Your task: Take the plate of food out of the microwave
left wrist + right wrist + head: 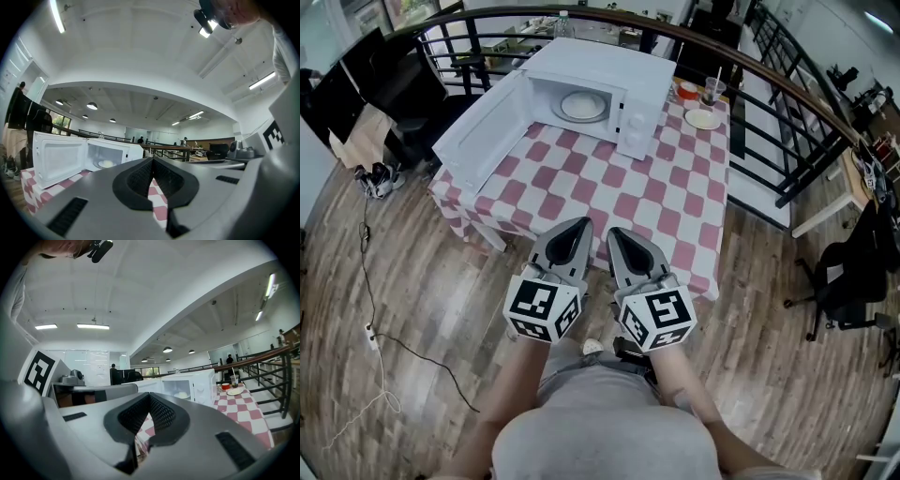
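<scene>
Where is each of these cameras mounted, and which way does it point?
Head view: on the person's head, looking steeply down at the checked table and open microwave; left gripper, right gripper and forearms show.
Left gripper view: on the left gripper, looking level along its shut jaws toward the microwave.
Right gripper view: likewise, from the right gripper.
Shared: all see the plate in the microwave.

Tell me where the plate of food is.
In the head view, the plate sits inside the open microwave, on the far left part of the checkered table.
</scene>
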`<action>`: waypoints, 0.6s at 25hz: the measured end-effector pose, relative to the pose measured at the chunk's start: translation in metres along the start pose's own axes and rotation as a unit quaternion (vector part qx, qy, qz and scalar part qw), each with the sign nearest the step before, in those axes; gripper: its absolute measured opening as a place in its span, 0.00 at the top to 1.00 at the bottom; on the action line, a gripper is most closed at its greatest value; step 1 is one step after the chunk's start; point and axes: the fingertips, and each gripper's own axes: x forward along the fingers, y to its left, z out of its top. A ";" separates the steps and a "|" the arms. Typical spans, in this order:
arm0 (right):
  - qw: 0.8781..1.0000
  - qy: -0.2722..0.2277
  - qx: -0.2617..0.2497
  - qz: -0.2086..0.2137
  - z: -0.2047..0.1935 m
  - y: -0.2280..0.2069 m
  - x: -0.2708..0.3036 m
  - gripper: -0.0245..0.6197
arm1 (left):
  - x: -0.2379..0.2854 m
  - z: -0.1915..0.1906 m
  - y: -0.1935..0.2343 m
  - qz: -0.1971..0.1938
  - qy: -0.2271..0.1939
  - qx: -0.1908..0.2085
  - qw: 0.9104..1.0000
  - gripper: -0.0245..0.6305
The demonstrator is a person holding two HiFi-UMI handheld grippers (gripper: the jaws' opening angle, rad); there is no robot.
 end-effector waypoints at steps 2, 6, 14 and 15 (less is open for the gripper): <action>1.000 -0.001 0.001 -0.001 0.000 -0.005 0.004 0.92 | 0.005 0.000 0.001 -0.001 0.000 0.000 1.000 0.96; 1.000 0.000 0.004 -0.002 -0.002 -0.009 0.011 0.92 | 0.011 -0.004 0.006 0.000 0.004 -0.003 1.000 0.96; 1.000 0.009 0.005 -0.009 -0.009 -0.013 0.017 0.92 | 0.022 -0.009 0.018 -0.001 0.007 -0.020 1.000 0.96; 1.000 0.009 0.005 -0.010 -0.010 -0.014 0.018 0.92 | 0.023 -0.009 0.020 -0.002 0.007 -0.021 1.000 0.96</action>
